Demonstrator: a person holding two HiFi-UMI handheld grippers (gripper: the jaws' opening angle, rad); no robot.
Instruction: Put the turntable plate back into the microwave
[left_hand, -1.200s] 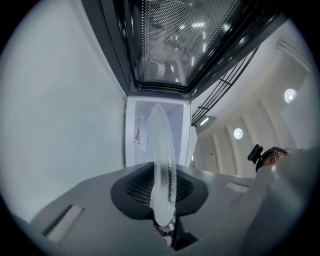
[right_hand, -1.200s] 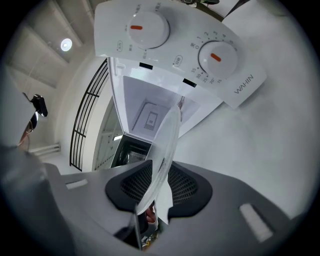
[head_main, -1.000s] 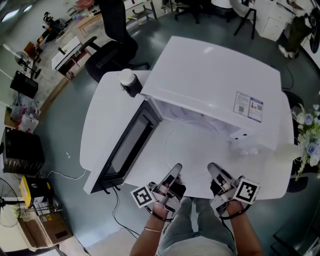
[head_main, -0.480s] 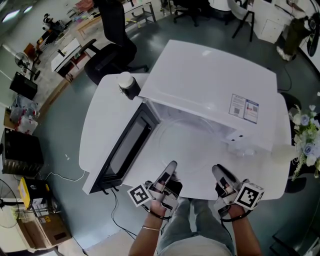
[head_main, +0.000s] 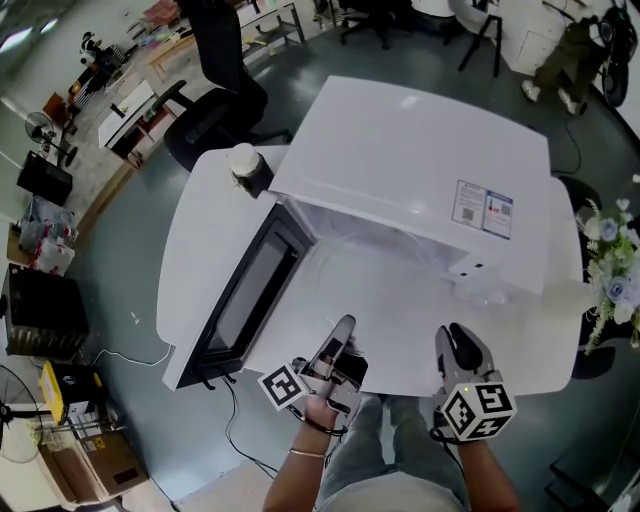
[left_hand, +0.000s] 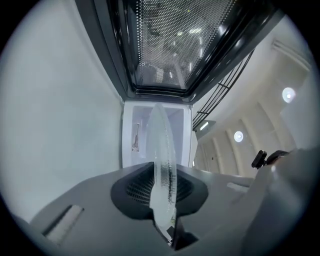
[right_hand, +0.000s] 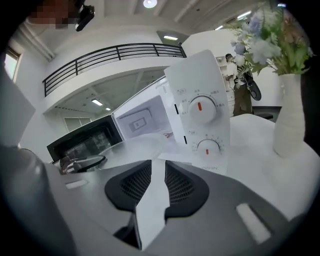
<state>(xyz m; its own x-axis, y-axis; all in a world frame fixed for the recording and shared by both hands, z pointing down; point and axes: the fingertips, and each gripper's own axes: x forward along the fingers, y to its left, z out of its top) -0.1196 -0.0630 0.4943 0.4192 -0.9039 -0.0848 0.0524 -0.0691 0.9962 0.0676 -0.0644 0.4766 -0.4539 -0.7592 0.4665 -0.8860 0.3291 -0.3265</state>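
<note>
The clear glass turntable plate (left_hand: 161, 150) stands edge-on between the jaws of my left gripper (left_hand: 163, 192), which is shut on its rim. Ahead of it are the white microwave's (head_main: 420, 150) lit cavity (left_hand: 132, 135) and its open dark door (head_main: 245, 300), swung out to the left. From the head view, the left gripper (head_main: 343, 328) holds the faint plate (head_main: 375, 285) level in front of the opening. My right gripper (head_main: 455, 342) hangs to the right, clear of the plate. Its jaws (right_hand: 154, 180) stand slightly apart with only white table showing between them, facing the knob panel (right_hand: 200, 115).
A black cup with a white lid (head_main: 243, 165) sits on the round white table (head_main: 200, 230) behind the door hinge. A white vase of flowers (right_hand: 292, 115) stands right of the microwave, near the table edge. Office chairs (head_main: 215, 110) and desks lie beyond.
The right gripper has pulled back to the right and rolled, so its marker cube now faces up. The left gripper and plate have hardly moved.
</note>
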